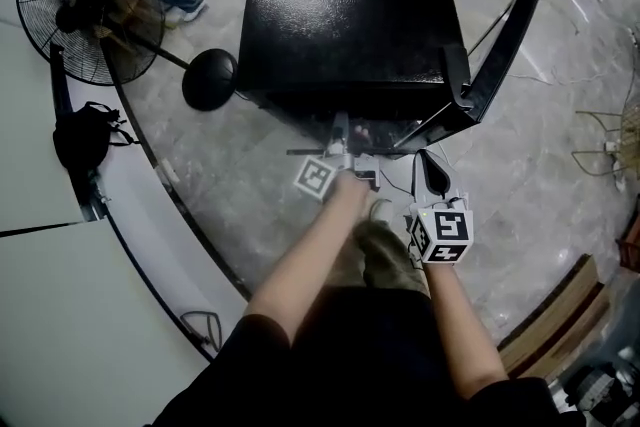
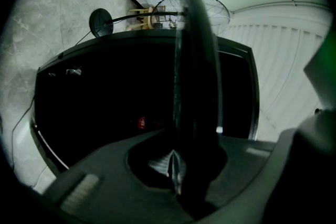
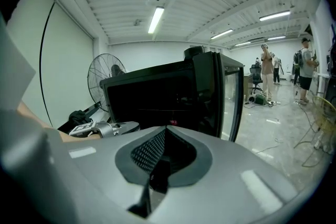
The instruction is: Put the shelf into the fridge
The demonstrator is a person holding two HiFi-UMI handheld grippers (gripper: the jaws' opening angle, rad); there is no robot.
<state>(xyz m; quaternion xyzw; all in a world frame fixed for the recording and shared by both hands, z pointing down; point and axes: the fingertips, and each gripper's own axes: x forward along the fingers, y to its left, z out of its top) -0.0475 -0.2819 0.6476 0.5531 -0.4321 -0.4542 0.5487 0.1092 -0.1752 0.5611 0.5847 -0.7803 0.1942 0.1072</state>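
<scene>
Looking down from the head view onto a black fridge (image 1: 350,15) on a pale marbled floor (image 1: 520,175), with its door (image 1: 500,55) swung open at the right. Just before the open front, the left gripper (image 1: 345,143) at the end of a bare forearm; beside it on the right and a little nearer the body, the right gripper (image 1: 428,167). Hard to make out the shelf (image 1: 308,152) from up there: at most a thin line across the fridge's mouth. Plain only in the left gripper view, itself turned on its side with the floor at the left: jaws pinched almost together on the shelf (image 2: 194,60), a thin dark pane seen edge-on, running from the tips (image 2: 174,160) up the middle of the frame in front of the unlit cavity (image 2: 105,107). No telling there how far in its far edge reaches. In the right gripper view, pads met at the tips (image 3: 165,131) with nothing between them, pointing past the fridge's dark front (image 3: 152,97) and the door's edge (image 3: 231,97). Also there, the left gripper (image 3: 100,127) with its marker cube at the left, a standing fan (image 3: 107,76) behind, and people (image 3: 268,68) far off at the right. Only from the head: the fan's round base (image 1: 210,80) and a black bag (image 1: 85,135) by the wall
</scene>
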